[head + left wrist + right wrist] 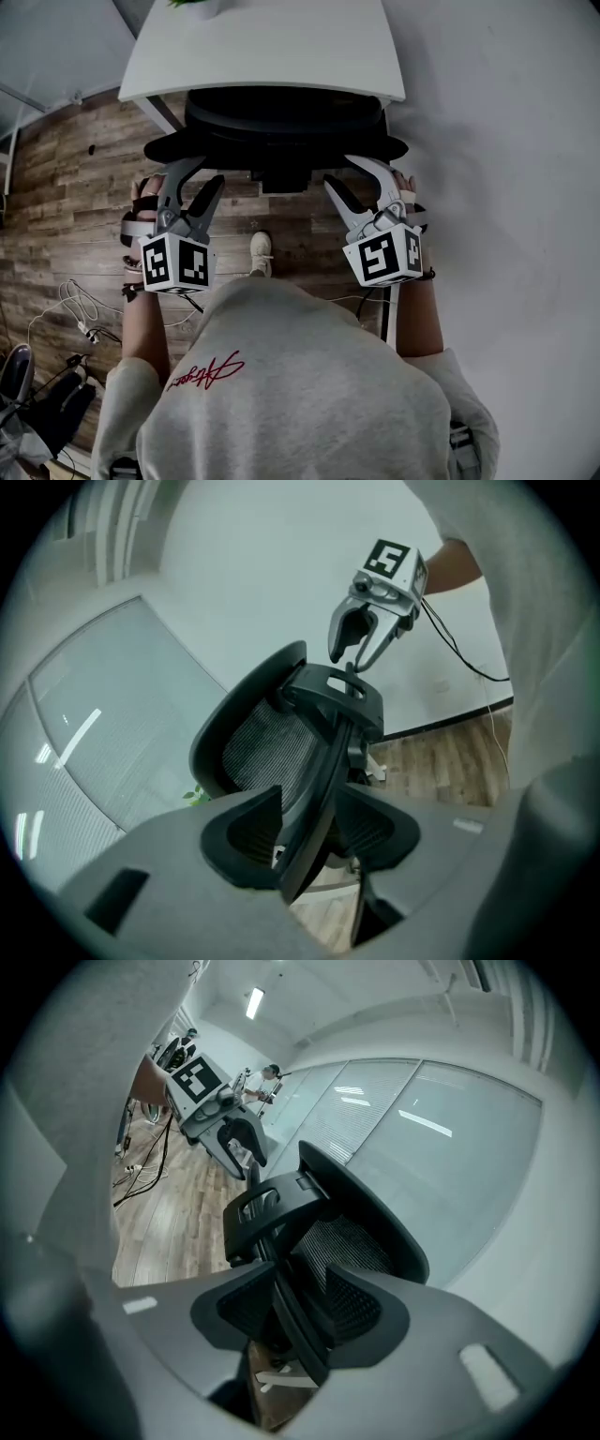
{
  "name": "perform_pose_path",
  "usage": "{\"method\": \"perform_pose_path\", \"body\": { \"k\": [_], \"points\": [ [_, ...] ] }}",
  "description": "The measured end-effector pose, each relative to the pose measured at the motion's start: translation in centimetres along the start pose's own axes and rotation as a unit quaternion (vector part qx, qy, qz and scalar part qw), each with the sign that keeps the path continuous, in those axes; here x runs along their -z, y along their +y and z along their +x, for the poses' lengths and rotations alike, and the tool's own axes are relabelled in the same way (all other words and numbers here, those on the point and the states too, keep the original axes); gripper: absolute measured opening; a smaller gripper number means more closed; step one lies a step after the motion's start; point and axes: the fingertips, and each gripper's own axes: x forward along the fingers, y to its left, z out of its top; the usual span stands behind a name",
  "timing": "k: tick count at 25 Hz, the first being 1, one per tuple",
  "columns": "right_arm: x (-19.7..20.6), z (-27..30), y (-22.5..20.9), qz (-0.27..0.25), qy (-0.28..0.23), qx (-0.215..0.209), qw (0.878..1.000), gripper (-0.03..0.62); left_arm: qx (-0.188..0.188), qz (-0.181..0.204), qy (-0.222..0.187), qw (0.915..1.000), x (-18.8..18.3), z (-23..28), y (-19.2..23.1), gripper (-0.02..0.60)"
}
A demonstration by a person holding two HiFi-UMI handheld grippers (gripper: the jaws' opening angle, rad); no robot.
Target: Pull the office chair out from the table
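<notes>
A black office chair (281,127) stands tucked under the white table (262,47), with only the top of its mesh backrest showing. My left gripper (204,173) is at the backrest's left end and my right gripper (345,172) at its right end. In the left gripper view the backrest's thin edge (314,799) runs between the open jaws with a gap on each side. The right gripper view shows the same: the edge (295,1321) lies between parted pads, untouched. Each gripper also appears in the other's view, the right gripper (361,639) and the left gripper (234,1143).
The floor is wood planks, with loose cables (80,314) at the left. A white wall (506,169) runs close along the right side. A small plant (192,5) sits on the table's far edge. My shoe (261,251) is just behind the chair. A glass partition (441,1157) stands beyond the table.
</notes>
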Motion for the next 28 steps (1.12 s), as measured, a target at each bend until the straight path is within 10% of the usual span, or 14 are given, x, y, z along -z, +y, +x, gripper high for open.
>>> {"method": "perform_pose_path", "body": {
  "k": [28],
  "points": [
    [3.0,4.9,1.2,-0.116,0.101,-0.055,0.986,0.19,0.051,0.103,0.064,0.9913,1.6,4.8,-1.0,0.204]
  ]
}}
